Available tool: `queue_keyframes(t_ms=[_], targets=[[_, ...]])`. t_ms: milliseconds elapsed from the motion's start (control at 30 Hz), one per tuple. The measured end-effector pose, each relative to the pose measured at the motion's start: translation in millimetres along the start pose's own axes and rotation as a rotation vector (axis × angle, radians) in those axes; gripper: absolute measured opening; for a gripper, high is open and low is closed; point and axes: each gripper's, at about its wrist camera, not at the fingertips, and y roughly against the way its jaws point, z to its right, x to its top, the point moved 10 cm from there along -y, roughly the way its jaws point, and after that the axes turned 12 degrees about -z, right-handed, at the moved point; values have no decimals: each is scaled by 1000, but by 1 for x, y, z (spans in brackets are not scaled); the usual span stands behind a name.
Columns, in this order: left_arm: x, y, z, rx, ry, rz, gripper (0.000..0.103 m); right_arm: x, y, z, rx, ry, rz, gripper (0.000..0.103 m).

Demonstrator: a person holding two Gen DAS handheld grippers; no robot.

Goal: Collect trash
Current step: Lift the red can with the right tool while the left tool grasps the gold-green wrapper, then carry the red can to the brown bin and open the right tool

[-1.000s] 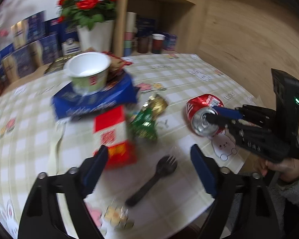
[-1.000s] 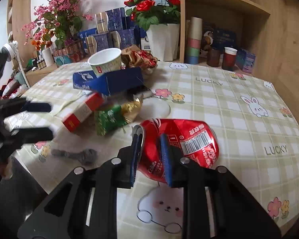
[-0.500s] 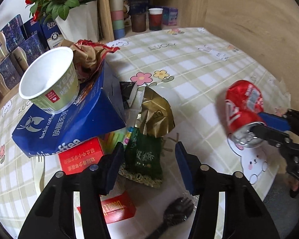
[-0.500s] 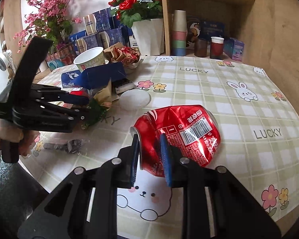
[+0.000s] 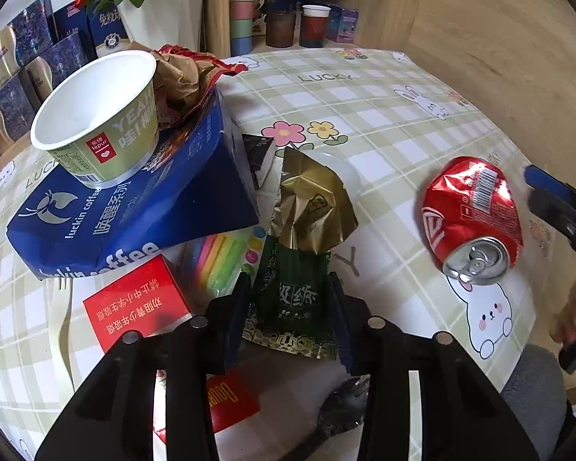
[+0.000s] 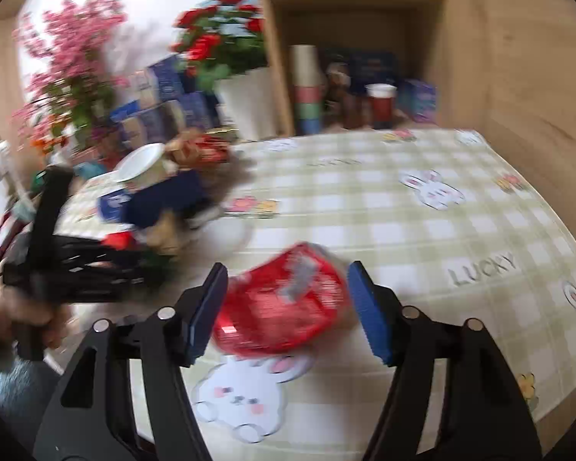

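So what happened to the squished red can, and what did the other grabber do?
The right gripper opened and let go of the crushed red can, which now lies loose on the checked tablecloth. The left gripper moved forward from above the black fork to the green and gold wrapper and narrowed around it. The white cup, blue coffee box and red packet stayed put.

Left wrist view sharp, evenly lit by soft daylight, no harsh shadows. Mild glare on crushed red can (image 5: 473,218) and gold foil wrapper (image 5: 314,207); white cup (image 5: 96,113) bright inside. Right wrist view heavily motion-blurred: can (image 6: 284,309), flowers (image 6: 219,36), shelf items (image 6: 364,92) all smeared, worktop (image 6: 403,230) print soft. Both views: strong fisheye bending, black vignette at corners. Window-side wall overexposed in right view.
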Motion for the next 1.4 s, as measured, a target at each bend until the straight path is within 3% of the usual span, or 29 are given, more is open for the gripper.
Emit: queue_keyframes(t_ms=[133, 367, 533, 733, 867, 1033, 1100, 1133, 1233, 1400], targets=[[-3, -1, 3, -14, -5, -2, 37, -11, -16, 16, 10, -103, -61, 79], [-5, -2, 4, -13, -3, 8, 37, -27, -43, 14, 17, -151, -148, 80], [-5, -2, 3, -33, 9, 16, 37, -24, -53, 11, 78, -208, -156, 81], [-4, -3, 4, -53, 14, 19, 37, -19, -60, 2, 73, -185, -173, 83], [-2, -4, 6, -44, 5, 19, 37, -18, -64, -12, 166, -192, -186, 66], [-1, -4, 6, -64, 17, 20, 37, -18, -61, -24, 178, -168, -173, 63], [-1, -1, 5, -98, 37, 26, 31, -11, -47, -29, 203, -161, -103, 45], [-1, 2, 5, -118, 48, 43, 25, -7, -42, -29, 201, -159, -84, 42], [1, 15, 6, -124, 54, 98, 23, 1, -29, -32, 145, -112, -39, 41], [5, 38, 12, -150, 53, 148, 22, 12, -8, -34, 136, -92, 29, 41]])
